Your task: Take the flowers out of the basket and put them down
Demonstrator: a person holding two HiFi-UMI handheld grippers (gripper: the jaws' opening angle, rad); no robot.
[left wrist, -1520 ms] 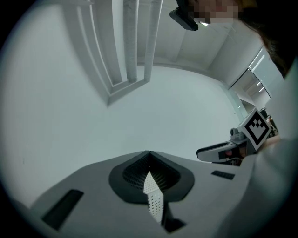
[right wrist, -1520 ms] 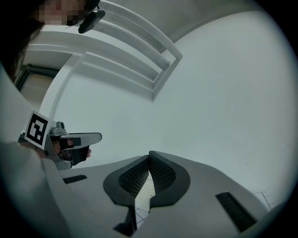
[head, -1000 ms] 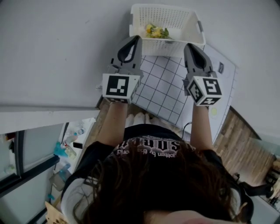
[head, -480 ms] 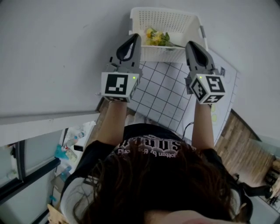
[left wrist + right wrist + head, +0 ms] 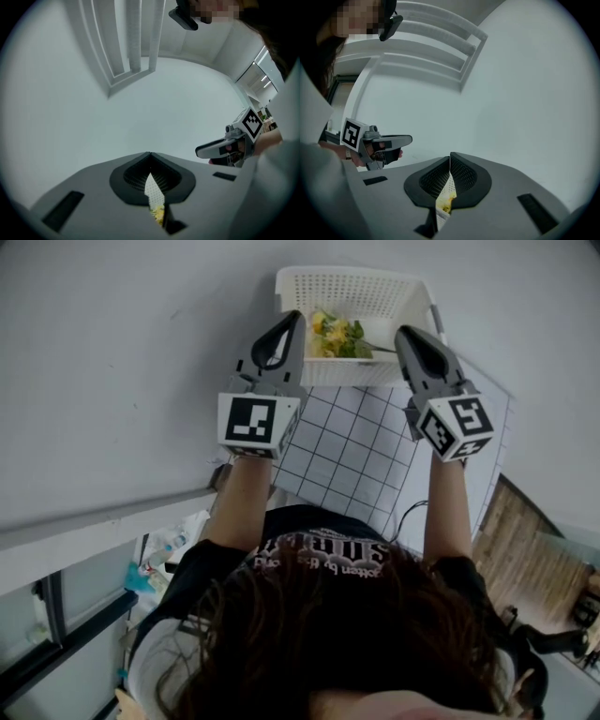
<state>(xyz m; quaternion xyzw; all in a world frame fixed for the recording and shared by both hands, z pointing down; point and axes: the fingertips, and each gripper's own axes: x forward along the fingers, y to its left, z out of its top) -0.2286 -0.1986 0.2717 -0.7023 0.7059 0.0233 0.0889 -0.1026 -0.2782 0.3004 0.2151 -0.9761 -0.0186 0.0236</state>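
Both tools are pressed together and hold nothing. My left gripper (image 5: pixel 291 321) and right gripper (image 5: pixel 406 333) flank the near wall of the basket (image 5: pixel 352 279), which stands on the tabletop (image 5: pixel 112 381) at the gridded mat's (image 5: pixel 347 446) far edge. The flowers (image 5: pixel 337 334) lie inside against that wall, crosswise between my tips. Blooms lie nearer the left gripper, stems nearer the right.

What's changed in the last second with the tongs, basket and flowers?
The left tongs and right tongs moved forward to the basket, now flanking the flowers. Nothing was gripped or released. Both stayed shut and empty; the flowers stayed in the basket.
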